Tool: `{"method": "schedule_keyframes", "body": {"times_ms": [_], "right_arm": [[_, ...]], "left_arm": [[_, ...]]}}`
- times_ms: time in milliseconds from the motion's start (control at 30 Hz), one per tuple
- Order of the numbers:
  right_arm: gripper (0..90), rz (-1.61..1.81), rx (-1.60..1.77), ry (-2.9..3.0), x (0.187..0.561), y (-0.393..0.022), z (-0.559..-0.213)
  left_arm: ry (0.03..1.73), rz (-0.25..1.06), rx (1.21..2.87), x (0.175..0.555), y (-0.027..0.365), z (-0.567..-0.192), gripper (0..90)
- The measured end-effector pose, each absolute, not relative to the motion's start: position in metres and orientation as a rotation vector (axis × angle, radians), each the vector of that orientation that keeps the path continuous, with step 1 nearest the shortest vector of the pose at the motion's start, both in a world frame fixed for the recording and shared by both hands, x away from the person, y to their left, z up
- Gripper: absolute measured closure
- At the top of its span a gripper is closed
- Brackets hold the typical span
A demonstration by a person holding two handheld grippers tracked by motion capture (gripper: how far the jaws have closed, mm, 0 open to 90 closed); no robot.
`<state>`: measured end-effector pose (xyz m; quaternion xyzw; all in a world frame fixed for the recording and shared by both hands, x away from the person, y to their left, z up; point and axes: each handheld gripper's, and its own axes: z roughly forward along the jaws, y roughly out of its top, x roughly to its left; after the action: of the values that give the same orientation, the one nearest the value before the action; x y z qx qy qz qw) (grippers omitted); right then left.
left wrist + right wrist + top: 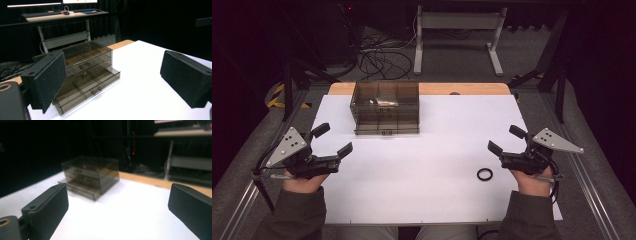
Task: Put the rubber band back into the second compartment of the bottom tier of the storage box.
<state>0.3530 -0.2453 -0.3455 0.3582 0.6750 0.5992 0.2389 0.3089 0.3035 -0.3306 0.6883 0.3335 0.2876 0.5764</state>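
Observation:
A smoky see-through drawer box (385, 107) stands at the back of the white table top (427, 150), its bottom drawer (87, 88) pulled out a little. A small black ring (484, 174) lies on the white surface at the front right. My left gripper (333, 139) hovers at the front left, open and empty, its jaws wide apart and pointed toward the box (82, 67). My right gripper (507, 139) is held at the front right, open and empty, just behind and to the right of the ring. The box (91, 176) looks blurred in the right gripper view.
The white sheet covers a wooden table whose bare strip (462, 89) shows at the back. Behind the table are a desk frame (457, 35) and loose cables (382, 57) on the floor. Metal rails (592, 180) run along both sides.

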Motion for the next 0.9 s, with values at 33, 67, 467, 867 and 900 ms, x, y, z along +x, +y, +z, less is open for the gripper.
{"method": "schedule_keyframes", "body": {"times_ms": [33,67,467,867,900], "right_arm": [[4.0,1.612,0.999,1.857,0.353,-0.246,-0.347],[4.5,1.582,1.023,1.859,0.353,-0.246,-0.349],[25.6,1.39,1.132,2.009,0.355,-0.244,-0.377],[40.1,1.249,1.24,2.069,0.357,-0.247,-0.406],[41.9,1.237,1.247,2.076,0.356,-0.247,-0.408]], "left_arm": [[0.782,0.672,1.618,0.308,0.303,-0.331,7.7],[0.78,0.674,1.622,0.308,0.303,-0.331,7.8],[0.767,0.662,1.631,0.307,0.301,-0.331,7.9],[0.761,0.655,1.639,0.308,0.299,-0.333,7.9],[0.765,0.654,1.636,0.307,0.299,-0.333,7.9]]}}
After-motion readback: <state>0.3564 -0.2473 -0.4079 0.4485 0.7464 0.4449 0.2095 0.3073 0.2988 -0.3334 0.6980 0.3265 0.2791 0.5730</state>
